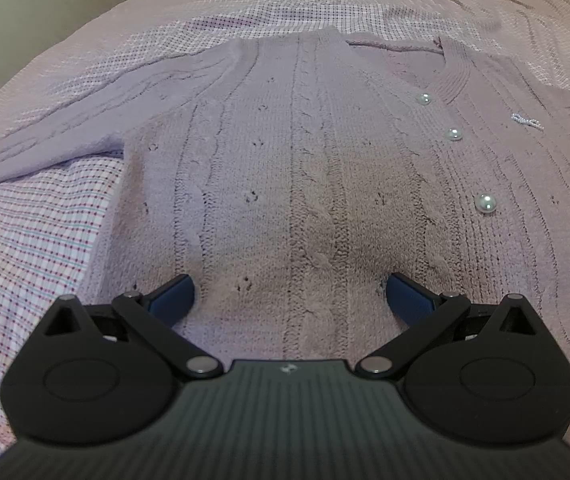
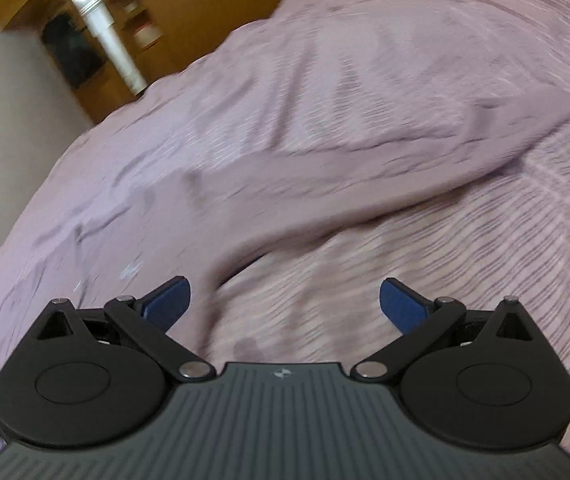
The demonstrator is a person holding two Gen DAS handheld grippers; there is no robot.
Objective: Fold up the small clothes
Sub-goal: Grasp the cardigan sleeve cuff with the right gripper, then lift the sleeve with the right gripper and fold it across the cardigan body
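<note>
Cardigan (image 1: 285, 168), one, lilac cable knit, spread flat and front-up on a bed, neckline toward the far end. Pearl buttons (image 1: 454, 134) on its placket: three counted in the left wrist view, running in a line down the right of the garment. One small beaded bow (image 1: 528, 121) on the chest, right of the buttons. One sleeve (image 1: 65, 132) stretches out to the left across the sheet; in the right wrist view another sleeve (image 2: 385, 160) reaches out to the right, badly motion-blurred. Left gripper (image 1: 290, 293) hangs low over the lower body of the cardigan, its two blue-padded fingers (image 1: 175, 298) spread wide with nothing between them; contact with the knit not clear. Right gripper (image 2: 285, 298) likewise spread wide and empty, above the sheet just beside the sleeve. Surface: bed sheet (image 1: 37, 240), small pink-and-teal check on white, wrinkled toward the far end. Room: plain pale wall (image 1: 45, 4) at the left; in the right wrist view one wooden shelf unit (image 2: 133, 20) past the far edge of the bed, with a white cylindrical object (image 2: 105, 28) in front of it, contents of the shelves too blurred to tell.
</note>
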